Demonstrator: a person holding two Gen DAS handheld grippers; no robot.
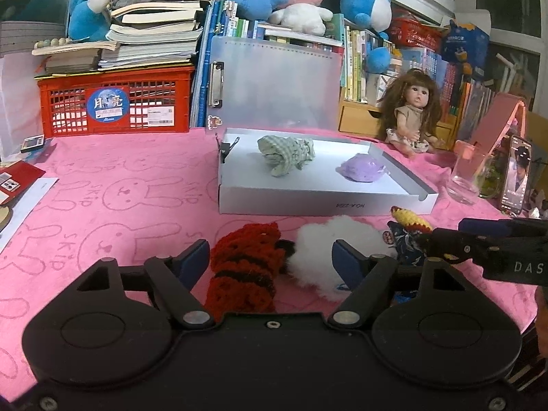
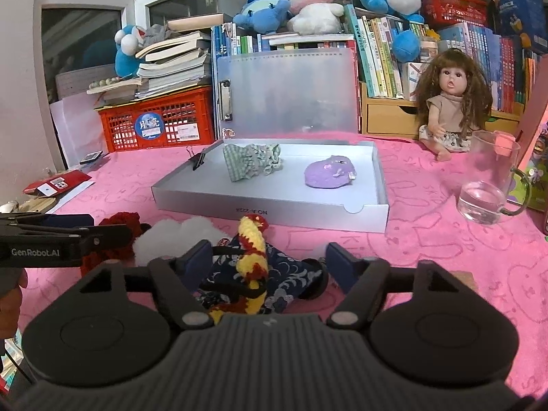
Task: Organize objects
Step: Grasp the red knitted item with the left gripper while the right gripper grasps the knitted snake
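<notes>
1. On the pink bunny-print tabletop (image 1: 113,185), a shallow white box lid (image 1: 318,202) served as the landmark for everything else.
2. Inside the box lid lay a crumpled green checked cloth (image 1: 286,154) toward its left half and a purple knitted hat (image 1: 363,169) toward its right half, well apart from each other.
3. A black binder clip (image 2: 198,161) sat clipped on the lid's left wall.
4. Just in front of the lid's near wall, the left claw (image 1: 272,255) stood with its jaws apart around a red-and-black crocheted piece (image 1: 246,267) and a fluffy white piece (image 1: 328,250); neither blue pad pressed on them.
5. To the right of those, also in front of the lid, the right claw (image 2: 267,257) straddled a dark blue patterned pouch (image 2: 284,281) with a yellow-and-red crocheted piece (image 2: 253,257) lying on top; its left pad was close against the pouch, but whether it gripped could not be told.
6. Behind the lid stood a translucent clipboard (image 1: 277,82), upright.
7. Right of the lid sat a long-haired doll (image 2: 448,102) and a clear glass mug (image 2: 488,181).
8. Left of and behind the lid stood a red crate (image 1: 116,102) with stacked books on top.
</notes>
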